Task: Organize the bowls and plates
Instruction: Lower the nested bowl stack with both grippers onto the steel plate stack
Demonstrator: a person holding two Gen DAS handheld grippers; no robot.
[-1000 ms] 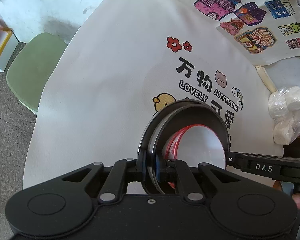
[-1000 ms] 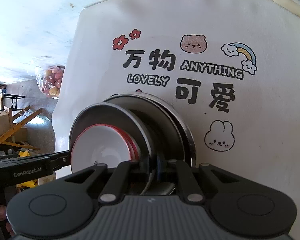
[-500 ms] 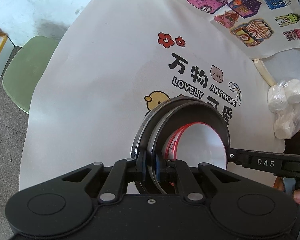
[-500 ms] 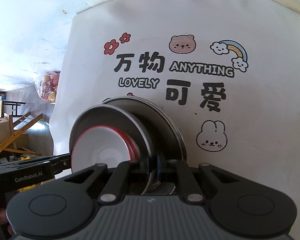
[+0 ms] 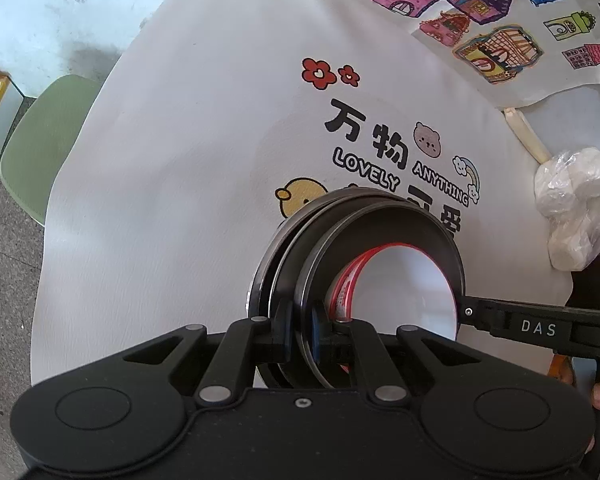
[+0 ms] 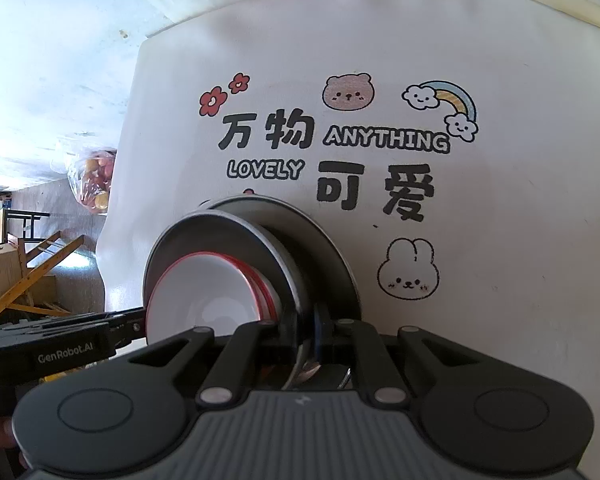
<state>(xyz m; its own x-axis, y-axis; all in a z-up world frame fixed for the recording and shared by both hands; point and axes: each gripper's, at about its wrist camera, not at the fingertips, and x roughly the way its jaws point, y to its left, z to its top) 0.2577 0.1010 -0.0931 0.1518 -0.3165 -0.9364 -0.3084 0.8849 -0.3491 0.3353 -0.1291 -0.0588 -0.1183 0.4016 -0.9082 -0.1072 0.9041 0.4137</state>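
You carry plate stack [image 5: 364, 248] slightly nearer table edge: printed cloth [image 5: 188, 152] slides up in both views, yellow chick [image 5: 300, 200] more exposed.

This looks like a lived-in home that doubles as a storage corner — a round table under a white cloth printed with cartoon animals and lettering [image 6: 500, 320], a sheet of bright hand-coloured house drawings [image 5: 492, 32] lying on it, a pale green cushioned stool [image 5: 44, 152] on speckled grey floor, a clear plastic bag of fruit [image 6: 94, 184], and, beyond, cardboard boxes [image 6: 0, 276] beside a yellow wooden frame [image 6: 32, 276].
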